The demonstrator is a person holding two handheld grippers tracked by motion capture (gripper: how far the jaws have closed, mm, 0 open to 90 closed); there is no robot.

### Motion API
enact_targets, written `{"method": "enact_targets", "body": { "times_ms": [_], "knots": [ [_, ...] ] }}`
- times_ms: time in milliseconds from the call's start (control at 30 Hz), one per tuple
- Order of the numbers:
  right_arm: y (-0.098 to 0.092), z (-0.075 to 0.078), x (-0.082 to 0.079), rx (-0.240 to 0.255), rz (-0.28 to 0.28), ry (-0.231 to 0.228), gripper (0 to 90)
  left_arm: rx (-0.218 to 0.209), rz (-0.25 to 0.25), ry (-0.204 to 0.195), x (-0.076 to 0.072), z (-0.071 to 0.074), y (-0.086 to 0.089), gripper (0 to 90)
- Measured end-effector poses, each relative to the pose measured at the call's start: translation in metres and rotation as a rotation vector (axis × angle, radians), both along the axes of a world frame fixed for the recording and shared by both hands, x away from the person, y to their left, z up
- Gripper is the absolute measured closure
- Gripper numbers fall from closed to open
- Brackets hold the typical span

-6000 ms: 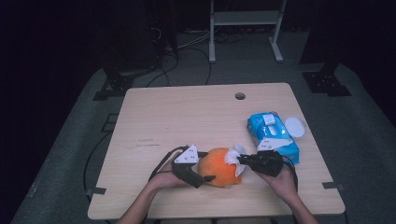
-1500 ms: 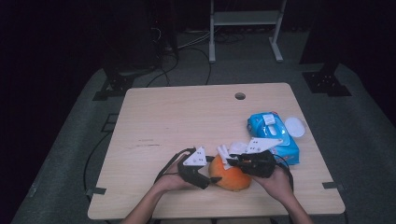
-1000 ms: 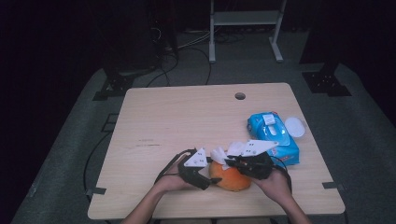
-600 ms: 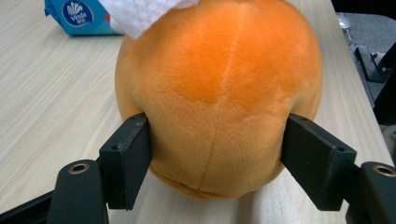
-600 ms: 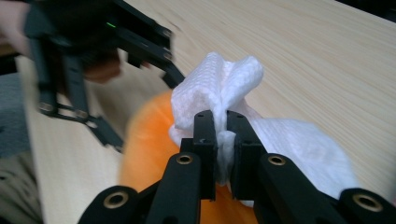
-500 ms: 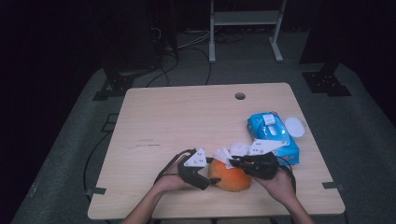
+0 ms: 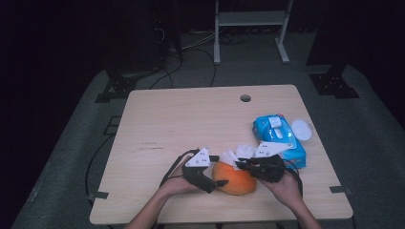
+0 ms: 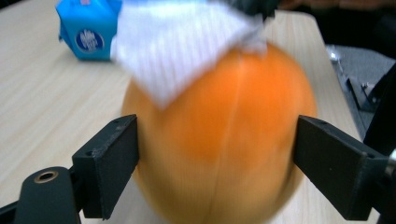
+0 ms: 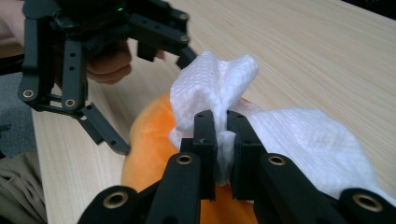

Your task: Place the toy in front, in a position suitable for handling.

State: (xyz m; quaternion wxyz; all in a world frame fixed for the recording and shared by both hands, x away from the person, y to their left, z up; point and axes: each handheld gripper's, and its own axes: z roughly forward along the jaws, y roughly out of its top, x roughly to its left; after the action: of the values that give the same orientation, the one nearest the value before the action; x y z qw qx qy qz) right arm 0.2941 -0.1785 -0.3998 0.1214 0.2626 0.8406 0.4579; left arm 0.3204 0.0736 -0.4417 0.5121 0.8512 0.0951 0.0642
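Observation:
A round orange fruit [image 7: 235,181] rests on the table near its front edge. My left gripper [image 7: 218,171] reaches around the fruit from the left. In the left gripper view the orange fruit [image 8: 219,140] sits between the two pads of the left gripper [image 8: 217,163]. Its jaws have just been opening and stand open around the fruit. My right gripper [image 7: 243,164] comes in from the right. Seen up close, the right gripper [image 9: 222,121] is shut on a crumpled white wipe [image 9: 303,140], which lies on top of the fruit [image 9: 149,135].
A blue pack of wipes [image 7: 279,138] lies to the right of the fruit, with a white round lid [image 7: 301,129] beside it. The wooden table [image 7: 181,124] has a small hole [image 7: 245,98] near its far edge. Cables trail from both grippers.
The right gripper with the wipe has shifted a little to the right across the top of the fruit. The left hand has stayed where it was.

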Motion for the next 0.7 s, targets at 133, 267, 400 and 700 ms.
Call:
{"method": "enact_targets", "body": {
  "times_ms": [133,267,400,700],
  "knots": [
    [0.008,0.0,-0.002,0.006,0.027,-0.004,82.3,0.021,0.008,0.028,0.0,-0.003,0.001,22.3],
    [-0.002,-0.003,0.0,0.008,0.009,0.013,82.2,0.049,0.02,0.059,0.002,-0.007,0.005,26.0],
    [-0.022,-0.011,0.003,0.028,-0.036,0.059,82.2,0.049,0.015,0.075,0.004,-0.01,0.008,26.1],
    [-0.031,-0.01,-0.002,0.063,-0.05,0.052,82.1,-0.077,-0.016,0.011,0.001,0.008,0.006,20.6]
  ]
}}
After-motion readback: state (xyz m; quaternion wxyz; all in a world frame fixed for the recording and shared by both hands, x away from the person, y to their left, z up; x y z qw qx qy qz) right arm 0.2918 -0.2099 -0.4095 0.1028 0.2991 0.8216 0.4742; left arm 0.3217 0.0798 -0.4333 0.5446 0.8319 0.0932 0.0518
